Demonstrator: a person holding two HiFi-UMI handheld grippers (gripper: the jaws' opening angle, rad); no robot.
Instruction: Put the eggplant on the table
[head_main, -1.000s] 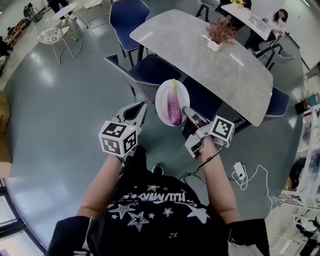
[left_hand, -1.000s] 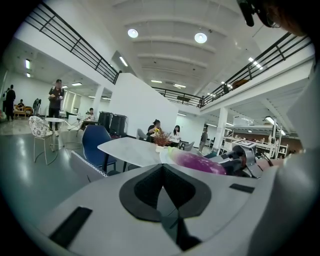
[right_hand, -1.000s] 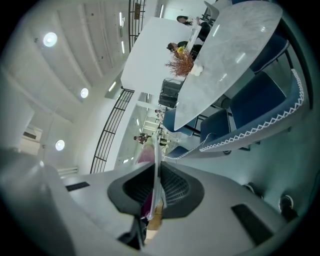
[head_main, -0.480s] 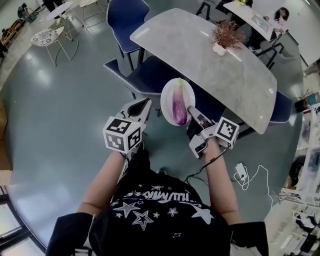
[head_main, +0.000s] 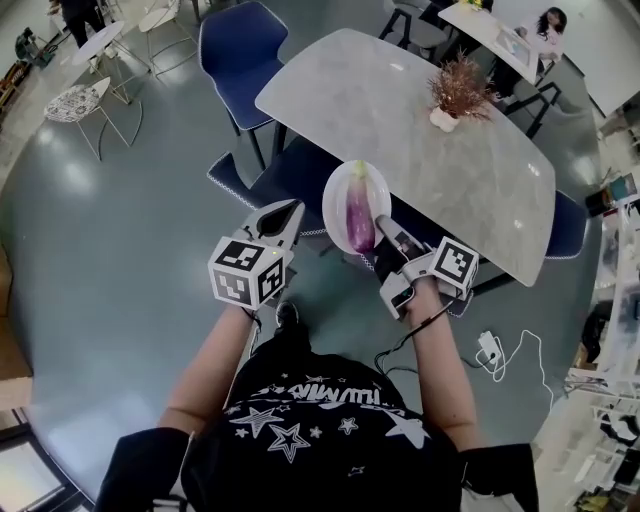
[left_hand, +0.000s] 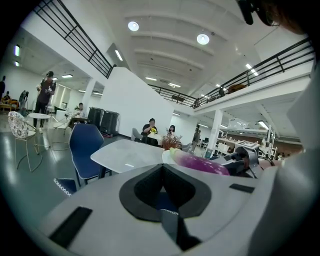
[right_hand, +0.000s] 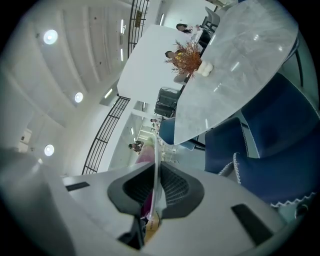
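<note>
A purple eggplant (head_main: 358, 215) lies on a white plate (head_main: 338, 192) held in the air at the near edge of the grey marble table (head_main: 400, 110). My right gripper (head_main: 383, 228) is shut on the plate's near rim; in the right gripper view the plate (right_hand: 156, 165) runs edge-on between the jaws. My left gripper (head_main: 283, 215) hangs just left of the plate with its jaws together and nothing in them. The left gripper view shows the eggplant (left_hand: 200, 163) to the right, beyond the jaws.
A dried plant in a white pot (head_main: 455, 95) stands on the table. Blue chairs (head_main: 240, 45) (head_main: 290, 170) (head_main: 565, 220) sit around and under it. A cable with a plug (head_main: 490, 345) lies on the floor at the right. People sit at a far table (head_main: 545, 25).
The person has stepped closer to the table, so the plate with the eggplant now sits over the table's near edge. Both grippers keep their hold and spacing.
</note>
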